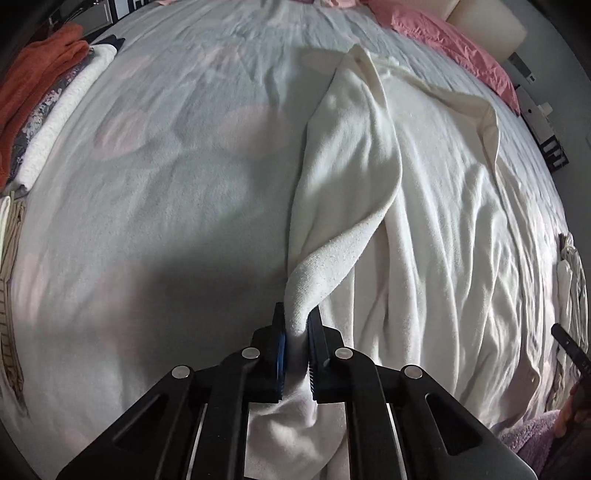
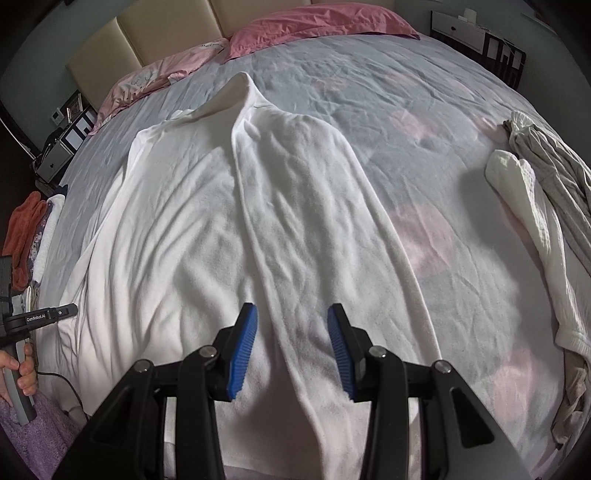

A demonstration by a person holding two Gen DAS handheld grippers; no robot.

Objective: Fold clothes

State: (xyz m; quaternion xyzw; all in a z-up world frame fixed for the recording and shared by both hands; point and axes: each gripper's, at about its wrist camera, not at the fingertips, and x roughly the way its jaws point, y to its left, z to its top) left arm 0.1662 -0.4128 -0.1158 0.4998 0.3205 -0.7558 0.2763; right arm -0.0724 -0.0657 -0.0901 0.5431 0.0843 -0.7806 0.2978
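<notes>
A white fleecy garment point(image 1: 406, 221) lies spread lengthwise on the pale grey bed cover point(image 1: 166, 184). My left gripper point(image 1: 297, 314) is shut on the garment's near left edge, and the pinched cloth rises in a twisted fold from between the blue pads. In the right wrist view the same garment point(image 2: 192, 221) stretches away toward the pillows, its right side folded over along a long crease. My right gripper point(image 2: 291, 314) stands open just above the garment's near end, with nothing pressed between its fingers.
Folded orange, patterned and white clothes point(image 1: 44, 110) are stacked at the bed's left edge. Loose white and grey garments point(image 2: 535, 206) lie heaped on the right. Pink pillows point(image 2: 314, 26) and a beige headboard point(image 2: 122, 44) are at the far end. A hand point(image 2: 22, 369) grips the left tool's handle.
</notes>
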